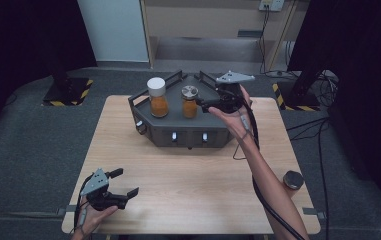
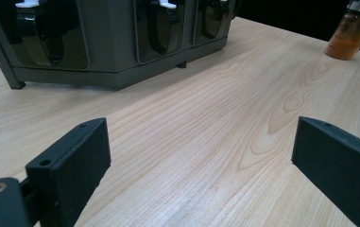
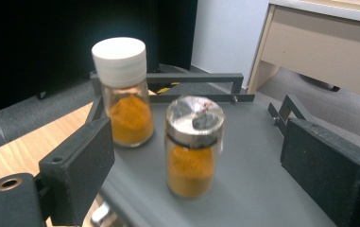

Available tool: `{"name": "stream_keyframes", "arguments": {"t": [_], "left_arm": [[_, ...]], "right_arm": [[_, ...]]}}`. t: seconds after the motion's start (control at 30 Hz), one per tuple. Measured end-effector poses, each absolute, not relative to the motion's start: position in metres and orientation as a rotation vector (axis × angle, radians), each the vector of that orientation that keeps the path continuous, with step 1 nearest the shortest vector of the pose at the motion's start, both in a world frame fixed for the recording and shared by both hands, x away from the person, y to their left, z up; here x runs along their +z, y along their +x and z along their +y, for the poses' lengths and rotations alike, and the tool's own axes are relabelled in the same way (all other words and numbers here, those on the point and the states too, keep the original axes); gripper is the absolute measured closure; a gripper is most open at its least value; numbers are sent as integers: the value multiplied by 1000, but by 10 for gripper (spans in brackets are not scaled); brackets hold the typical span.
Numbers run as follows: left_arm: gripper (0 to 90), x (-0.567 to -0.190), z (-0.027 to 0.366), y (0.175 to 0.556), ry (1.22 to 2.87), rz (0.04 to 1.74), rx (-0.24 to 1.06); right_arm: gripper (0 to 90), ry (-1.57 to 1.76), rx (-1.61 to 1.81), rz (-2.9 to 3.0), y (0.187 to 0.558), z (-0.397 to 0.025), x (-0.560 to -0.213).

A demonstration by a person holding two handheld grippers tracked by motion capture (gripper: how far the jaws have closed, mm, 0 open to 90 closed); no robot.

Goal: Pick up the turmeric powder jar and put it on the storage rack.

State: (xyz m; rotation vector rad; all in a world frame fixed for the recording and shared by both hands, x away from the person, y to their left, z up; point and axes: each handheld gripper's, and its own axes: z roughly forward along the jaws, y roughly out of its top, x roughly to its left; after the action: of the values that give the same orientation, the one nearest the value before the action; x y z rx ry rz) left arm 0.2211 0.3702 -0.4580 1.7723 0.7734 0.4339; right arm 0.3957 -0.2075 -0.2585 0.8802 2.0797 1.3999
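Nearest, the right gripper [image 3: 192, 156] is wide open, empty, flanking the metal-capped spice jar [image 3: 194, 144] standing on the grey rack [image 3: 262, 189]. Glass: likely rigid, slippery, breakable; grip the body below the cap. Beyond stands the white-capped jar [image 3: 123, 90].

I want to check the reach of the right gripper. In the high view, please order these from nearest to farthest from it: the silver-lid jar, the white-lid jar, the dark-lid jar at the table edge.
1. Silver-lid jar, just left of the right gripper, on the grey rack.
2. White-lid jar, farther left on the rack.
3. Dark-lid jar, at the table's near right edge.
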Motion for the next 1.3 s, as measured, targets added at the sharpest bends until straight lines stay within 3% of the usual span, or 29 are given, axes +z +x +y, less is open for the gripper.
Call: {"name": "stream_keyframes", "arguments": {"t": [1.3], "left_arm": [[45,-458,369,222,1783,779,431]], "right_arm": [[89,886,1352,2183,276,-303,-316]]}}
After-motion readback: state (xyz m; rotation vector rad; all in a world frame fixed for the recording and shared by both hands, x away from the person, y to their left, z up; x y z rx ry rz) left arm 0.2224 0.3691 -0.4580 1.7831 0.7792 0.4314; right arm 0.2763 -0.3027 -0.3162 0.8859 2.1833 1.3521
